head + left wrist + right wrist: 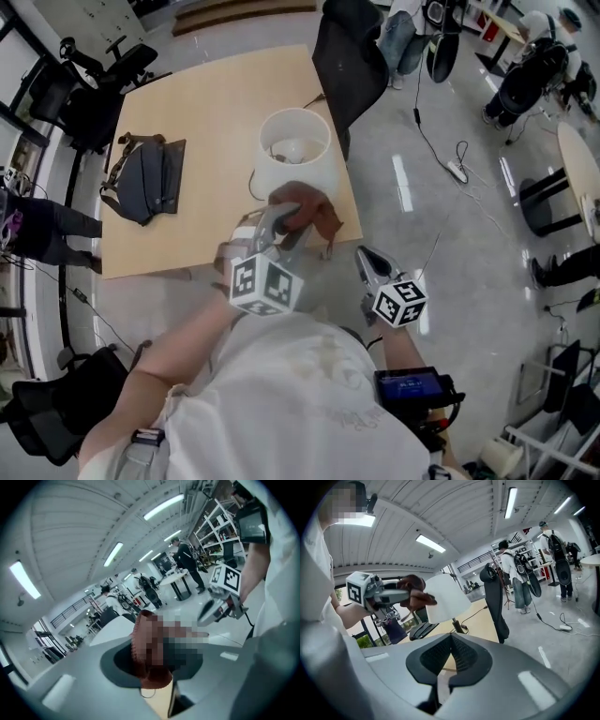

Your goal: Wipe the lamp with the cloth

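Observation:
A lamp with a white shade (295, 155) stands near the wooden table's (216, 103) right front corner. My left gripper (279, 225) is shut on a brown cloth (309, 211), which rests against the near side of the shade. In the left gripper view the cloth (143, 653) bunches between the jaws, partly under a mosaic patch. From the right gripper view the cloth (414, 592) meets the shade (447, 597) on its left. My right gripper (367, 262) hangs off the table's front right, clear of the lamp. Its jaws (451, 641) are closed together and hold nothing.
A dark bag (145, 178) lies on the table's left part. A black chair draped with a dark garment (352, 47) stands behind the lamp. A cable and power strip (455, 169) lie on the floor to the right. Several people stand far off (511, 573).

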Demonstrator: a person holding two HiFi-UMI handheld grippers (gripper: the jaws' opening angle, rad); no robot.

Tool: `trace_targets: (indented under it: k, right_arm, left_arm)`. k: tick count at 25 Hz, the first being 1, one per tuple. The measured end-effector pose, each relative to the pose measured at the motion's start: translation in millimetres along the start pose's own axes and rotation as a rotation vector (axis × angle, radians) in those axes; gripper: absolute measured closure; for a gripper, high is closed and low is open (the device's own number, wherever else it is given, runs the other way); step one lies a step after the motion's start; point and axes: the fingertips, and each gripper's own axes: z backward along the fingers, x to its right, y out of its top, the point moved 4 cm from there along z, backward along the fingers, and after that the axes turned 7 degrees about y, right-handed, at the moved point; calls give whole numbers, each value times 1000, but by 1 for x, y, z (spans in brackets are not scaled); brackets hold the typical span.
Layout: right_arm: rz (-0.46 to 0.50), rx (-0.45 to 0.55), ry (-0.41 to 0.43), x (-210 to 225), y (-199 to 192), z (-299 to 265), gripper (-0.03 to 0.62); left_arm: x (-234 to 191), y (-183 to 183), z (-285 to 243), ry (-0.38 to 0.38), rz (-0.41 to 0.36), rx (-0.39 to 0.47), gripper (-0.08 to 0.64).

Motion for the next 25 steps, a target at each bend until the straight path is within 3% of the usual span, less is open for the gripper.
trace_targets:
  k: [4, 7, 12, 19, 22, 25]
  right_arm:
    - [14, -14, 12, -19, 1, -23, 580]
    - [10, -16, 5, -30, 1, -37, 580]
    - [-3, -20, -29, -40, -3, -48, 580]
    - [-25, -20, -78, -51, -8, -63, 580]
    - [-29, -24, -100, -56, -11, -68, 580]
    - [-33, -27, -119, -58, -12, -70, 580]
  left_arm:
    - [-54, 7, 19, 178, 20, 116, 436]
    - [-73, -10, 14, 213, 32, 128, 434]
    - [-43, -54, -3, 51, 55, 154, 435]
    - [7, -122, -20, -193, 119, 52, 436]
    - [1, -126, -12, -201, 149, 97, 436]
    - [-31, -104, 6, -142, 219, 197, 436]
